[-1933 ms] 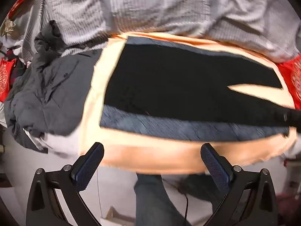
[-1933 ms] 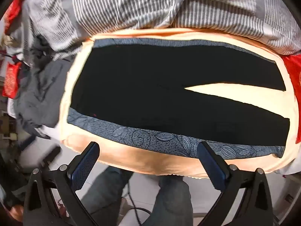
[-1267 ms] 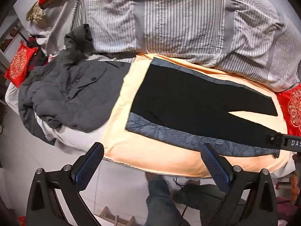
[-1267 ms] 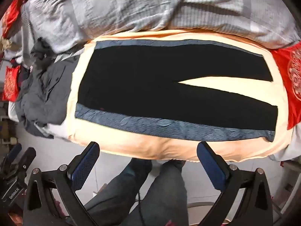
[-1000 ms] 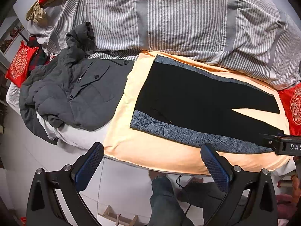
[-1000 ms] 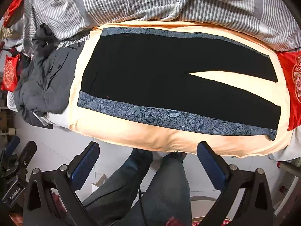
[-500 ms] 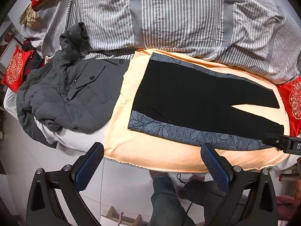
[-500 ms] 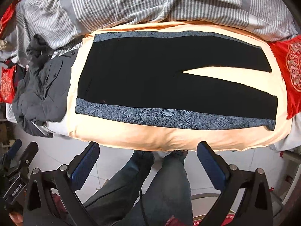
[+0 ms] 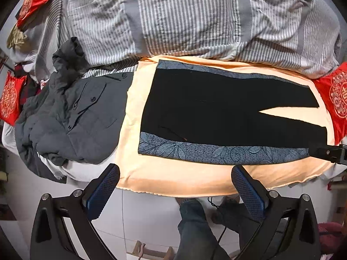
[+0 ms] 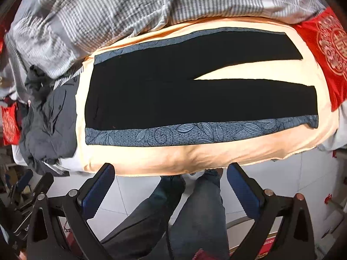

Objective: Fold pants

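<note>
Black pants [image 9: 208,110] [image 10: 173,91] with blue leaf-patterned side bands lie flat on a peach cloth [image 9: 173,175] [image 10: 151,158] over the bed, waist to the left, legs spread in a V toward the right. My left gripper [image 9: 174,189] hangs open above the bed's near edge, nothing between its blue-padded fingers [image 9: 103,191]. My right gripper [image 10: 171,189] is open too, held over the near edge above the person's legs. Part of the right gripper's body [image 9: 329,152] shows at the far right of the left wrist view, by the leg hems.
A dark grey quilted jacket [image 9: 65,117] [image 10: 45,125] is heaped left of the pants. A grey striped duvet [image 9: 184,17] [image 10: 97,15] fills the far side. A red cushion [image 9: 336,95] [image 10: 325,49] lies by the hems. The person's jeans-clad legs [image 10: 195,216] stand on white floor tiles [image 10: 303,177].
Both grippers first pulled back from the bed and have now come closer again, so the pants look larger. The pants have not moved and both grippers stayed open.
</note>
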